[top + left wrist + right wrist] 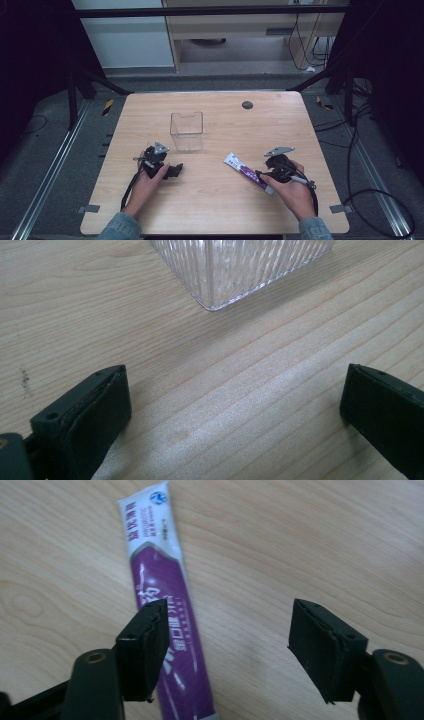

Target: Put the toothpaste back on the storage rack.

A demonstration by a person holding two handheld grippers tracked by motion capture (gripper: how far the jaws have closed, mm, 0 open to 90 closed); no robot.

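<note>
A purple and white toothpaste tube (244,172) lies flat on the wooden table (215,200), its white end pointing toward a clear plastic box (186,131). My right gripper (261,176) hovers low over the tube's near end. In the right gripper view the tube (160,595) runs under the left jaw while the right jaw stands off over bare wood, so the right gripper (227,612) is open and not pressing it. My left gripper (176,169) rests just in front of the box. Its jaws are spread wide, with the left gripper (235,385) open over bare table and the ribbed box corner (235,270) ahead.
A small dark round disc (247,105) sits near the table's far edge. Black frame bars and cables surround the table on the grey floor. A person's hands and denim sleeves come in from the near edge.
</note>
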